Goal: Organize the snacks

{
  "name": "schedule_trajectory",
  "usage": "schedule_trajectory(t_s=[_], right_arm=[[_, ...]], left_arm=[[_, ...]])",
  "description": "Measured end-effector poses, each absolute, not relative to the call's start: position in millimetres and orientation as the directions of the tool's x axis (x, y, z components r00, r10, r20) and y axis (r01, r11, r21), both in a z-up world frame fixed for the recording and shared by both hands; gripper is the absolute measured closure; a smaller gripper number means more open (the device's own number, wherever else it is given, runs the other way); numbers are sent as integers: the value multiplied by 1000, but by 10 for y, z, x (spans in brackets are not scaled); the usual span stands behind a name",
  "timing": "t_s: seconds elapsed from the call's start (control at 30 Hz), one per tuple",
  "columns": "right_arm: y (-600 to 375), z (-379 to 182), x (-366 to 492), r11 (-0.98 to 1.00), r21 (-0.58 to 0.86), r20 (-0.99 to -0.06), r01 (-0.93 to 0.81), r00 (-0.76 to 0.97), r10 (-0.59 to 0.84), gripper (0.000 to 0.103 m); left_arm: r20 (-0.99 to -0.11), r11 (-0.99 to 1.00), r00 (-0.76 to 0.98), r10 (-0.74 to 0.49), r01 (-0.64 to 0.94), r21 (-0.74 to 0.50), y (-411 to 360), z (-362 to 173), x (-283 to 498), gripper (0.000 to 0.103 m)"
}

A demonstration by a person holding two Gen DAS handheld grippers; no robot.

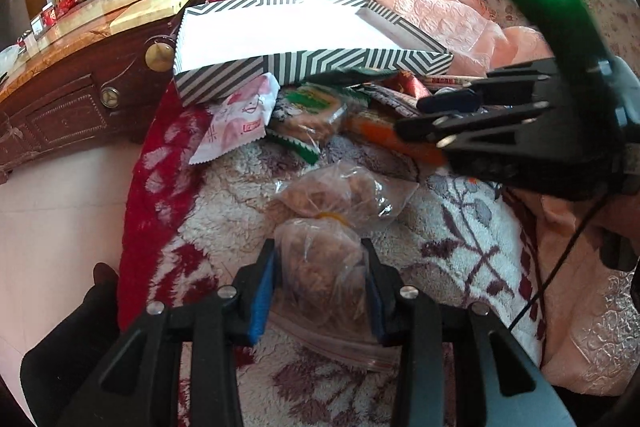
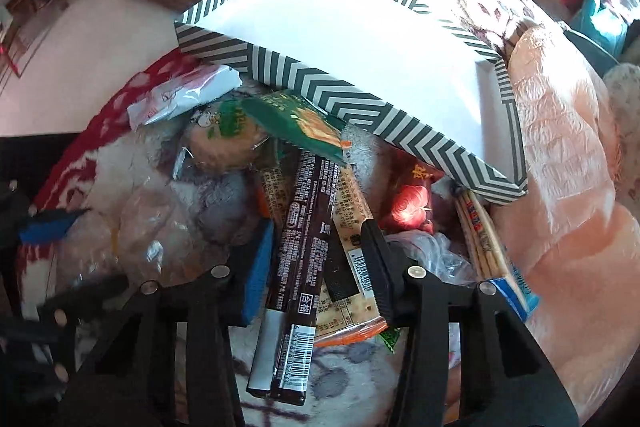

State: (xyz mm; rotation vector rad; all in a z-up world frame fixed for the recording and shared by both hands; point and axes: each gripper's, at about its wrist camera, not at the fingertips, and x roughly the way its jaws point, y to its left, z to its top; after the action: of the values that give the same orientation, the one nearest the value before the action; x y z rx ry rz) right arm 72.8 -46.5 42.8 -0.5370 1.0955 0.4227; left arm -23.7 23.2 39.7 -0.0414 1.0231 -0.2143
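A striped box [image 1: 304,31] with a white inside lies on the bed, also in the right wrist view [image 2: 360,39]. Snacks are piled in front of it. My left gripper [image 1: 320,259] is shut on a clear bag of brown snacks [image 1: 324,267]; a second clear bag [image 1: 344,195] lies beyond it. My right gripper [image 2: 320,231], also in the left wrist view [image 1: 420,123], straddles a dark brown snack pack [image 2: 300,239] and an orange cracker pack [image 2: 352,227], with its jaws apart. A green pack [image 2: 296,127], a pink-white packet [image 1: 240,119] and a red packet [image 2: 412,203] lie nearby.
A fluffy red and white blanket [image 1: 460,239] covers the bed. A peach quilt [image 2: 560,147] lies on the right. A wooden cabinet [image 1: 80,67] stands at the left across bare floor [image 1: 60,219]. A bundle of chopsticks [image 2: 480,227] lies beside the box.
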Motion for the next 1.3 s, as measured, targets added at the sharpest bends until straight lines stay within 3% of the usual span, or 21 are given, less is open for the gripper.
schedule_trajectory(t_s=[0.07, 0.27, 0.63, 0.73, 0.9, 0.97, 1.13, 1.3], right_arm=[[-515, 502, 704, 796, -155, -920, -586, 379, 101, 84], [-817, 655, 576, 824, -50, -920, -564, 347, 181, 94], [-1099, 701, 498, 854, 42, -901, -518, 350, 257, 94], [-1179, 751, 496, 875, 81, -893, -478, 355, 277, 91], [-1266, 826, 439, 890, 112, -873, -442, 384, 300, 64], [-1298, 837, 424, 894, 118, -869, -433, 391, 305, 62], [-1397, 834, 431, 901, 124, -871, -415, 390, 299, 62], [-1578, 827, 470, 921, 160, -869, -356, 392, 302, 62]], left_arm=[[-840, 978, 505, -200, 155, -139, 241, 416, -237, 61], [-839, 977, 505, -205, 155, -145, 233, 463, -254, 61], [-842, 977, 501, -197, 170, -128, 159, 500, -235, 61], [-846, 974, 490, -209, 184, -134, 129, 476, -228, 61], [-863, 975, 471, -180, 203, -93, 40, 409, -244, 57], [-861, 977, 481, -166, 197, -78, 40, 476, -255, 53], [-811, 972, 538, -229, 170, -162, 94, 877, -234, 23], [-813, 949, 490, -314, 138, -284, -95, 1009, 71, 20]])
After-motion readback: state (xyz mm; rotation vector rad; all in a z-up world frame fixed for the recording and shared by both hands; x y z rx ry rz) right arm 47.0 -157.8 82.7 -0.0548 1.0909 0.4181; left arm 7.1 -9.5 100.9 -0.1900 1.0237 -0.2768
